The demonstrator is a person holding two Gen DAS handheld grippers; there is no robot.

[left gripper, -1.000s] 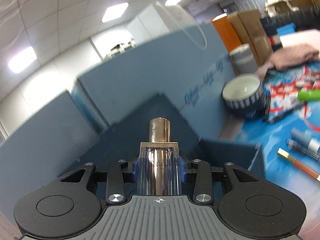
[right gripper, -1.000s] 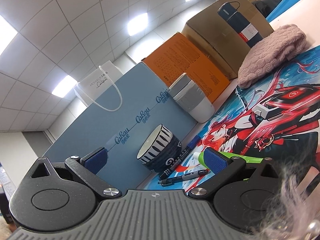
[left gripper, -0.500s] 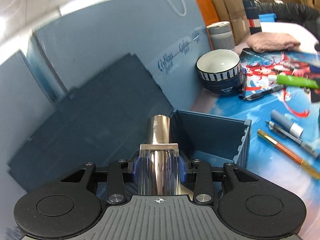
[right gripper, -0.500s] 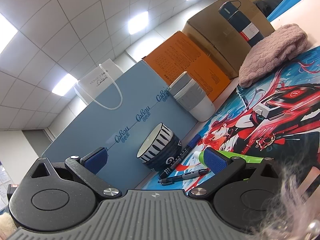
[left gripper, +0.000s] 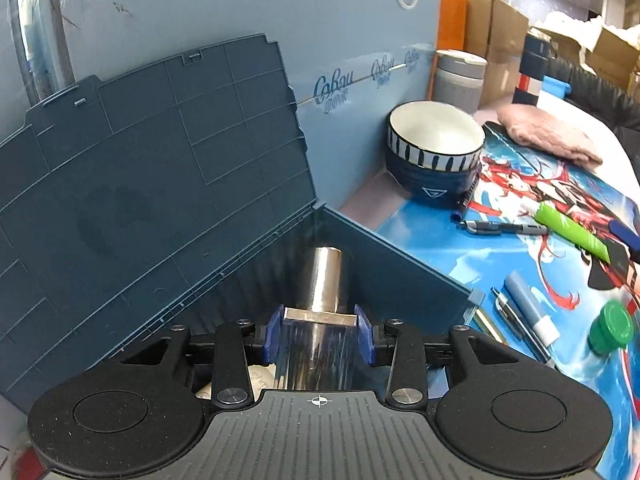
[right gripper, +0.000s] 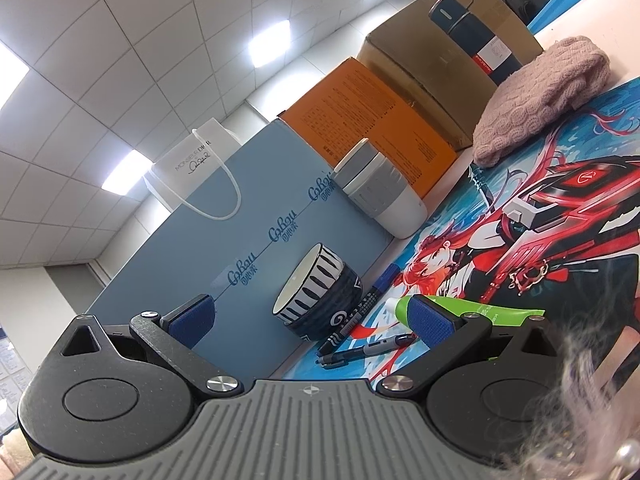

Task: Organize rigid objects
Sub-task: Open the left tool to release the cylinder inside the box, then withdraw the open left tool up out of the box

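Releasing the shiny bottle into the box

Tilted down over the open blue box [left gripper: 384, 252], the left gripper [left gripper: 319, 334] has the metal bottle [left gripper: 320, 304] between its jaws, which are opening (probably to drop it inside). The right gripper [right gripper: 310, 312] waits, jaws wide apart and empty, above the desk [right gripper: 400, 248].

Lighting: bright, even, from ceiling panels [right gripper: 269, 45] overhead; shadows soft. Glare: streaks along the metal cylinder [left gripper: 325, 276]. Distortion: strong fisheye bending, dark corners in both views. Blur: green cap [left gripper: 612, 327] at near right smeared; fuzzy fibres [right gripper: 576, 400] at near right out of focus.
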